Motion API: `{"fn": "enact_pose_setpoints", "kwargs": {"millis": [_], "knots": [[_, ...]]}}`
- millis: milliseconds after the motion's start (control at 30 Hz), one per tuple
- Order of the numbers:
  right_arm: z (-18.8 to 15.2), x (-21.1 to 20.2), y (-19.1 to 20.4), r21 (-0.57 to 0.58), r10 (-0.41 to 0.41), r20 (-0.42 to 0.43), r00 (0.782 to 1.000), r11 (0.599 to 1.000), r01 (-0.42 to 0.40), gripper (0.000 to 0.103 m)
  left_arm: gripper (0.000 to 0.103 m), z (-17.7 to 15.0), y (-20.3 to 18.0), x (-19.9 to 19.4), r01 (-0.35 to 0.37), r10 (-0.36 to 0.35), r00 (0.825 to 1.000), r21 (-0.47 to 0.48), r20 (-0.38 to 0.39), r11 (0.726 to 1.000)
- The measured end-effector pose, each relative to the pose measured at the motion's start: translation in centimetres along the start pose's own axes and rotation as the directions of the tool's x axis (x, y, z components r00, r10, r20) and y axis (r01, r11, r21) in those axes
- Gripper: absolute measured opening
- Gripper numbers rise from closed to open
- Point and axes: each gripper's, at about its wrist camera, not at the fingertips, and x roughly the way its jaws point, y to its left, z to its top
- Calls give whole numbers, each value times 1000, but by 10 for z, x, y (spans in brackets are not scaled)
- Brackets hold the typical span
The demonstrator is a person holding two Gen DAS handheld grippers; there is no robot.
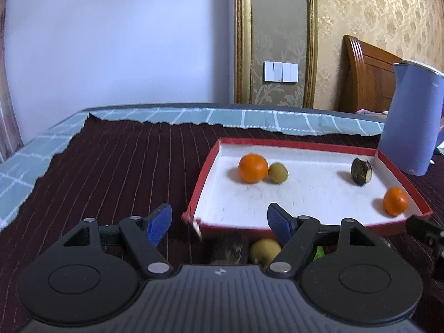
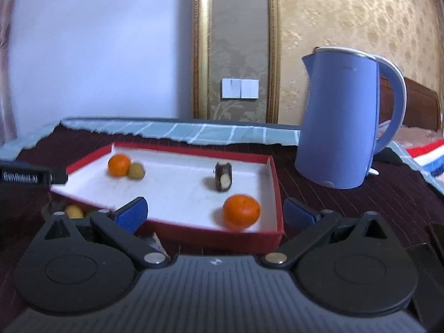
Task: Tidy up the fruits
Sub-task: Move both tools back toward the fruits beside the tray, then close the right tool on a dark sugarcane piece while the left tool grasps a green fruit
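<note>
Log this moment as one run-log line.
left gripper: open, empty | right gripper: open, empty | red-walled white tray: two oranges, greenish fruit, dark piece | yellow fruit: outside tray

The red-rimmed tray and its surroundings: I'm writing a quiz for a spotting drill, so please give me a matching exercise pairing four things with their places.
Things:
1. Round orange fruit with a green-yellow neighbour
2. Dark brown peeled piece with a pale patch
3. Blue plastic kettle
4. Yellow-green round fruit outside the tray

Places:
A. On the dark cloth beyond the red cardboard tray's right wall
B. On the cloth at the tray's near wall
C. Far left part of the tray
D. Far right part of the tray

Pairs: 1-C, 2-D, 3-A, 4-B
</note>
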Motion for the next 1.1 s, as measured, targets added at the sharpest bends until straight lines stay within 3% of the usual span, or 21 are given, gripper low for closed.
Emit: {"fn": "enact_pose_setpoints", "kwargs": {"millis": [133,233,600,800,900,967,1100], "knots": [[-10,-6,8,-82,42,-26,999,996,-44,103,76,-11,3,-11,16,-16,1000,16,13,1000],[-15,-5,15,-128,60,-55,997,989,-67,92,76,-17,3,-17,20,-21,999,43,26,999],[-21,17,31,-179,118,-161,980,973,-146,80,76,-38,-5,-21,54,-54,999,94,-3,994],[-17,33,35,-180,142,-214,966,967,-182,66,76,-46,-6,-25,69,-69,998,121,-4,990],[-17,38,37,-171,172,-235,957,962,-215,48,76,-48,-7,-27,80,-81,997,128,1,988],[-17,38,36,-148,205,-242,949,958,-244,31,76,-49,-7,-28,95,-96,995,135,0,986],[-19,32,40,-165,179,-228,957,962,-219,31,76,-50,-13,-32,136,-139,990,155,7,979]]}}
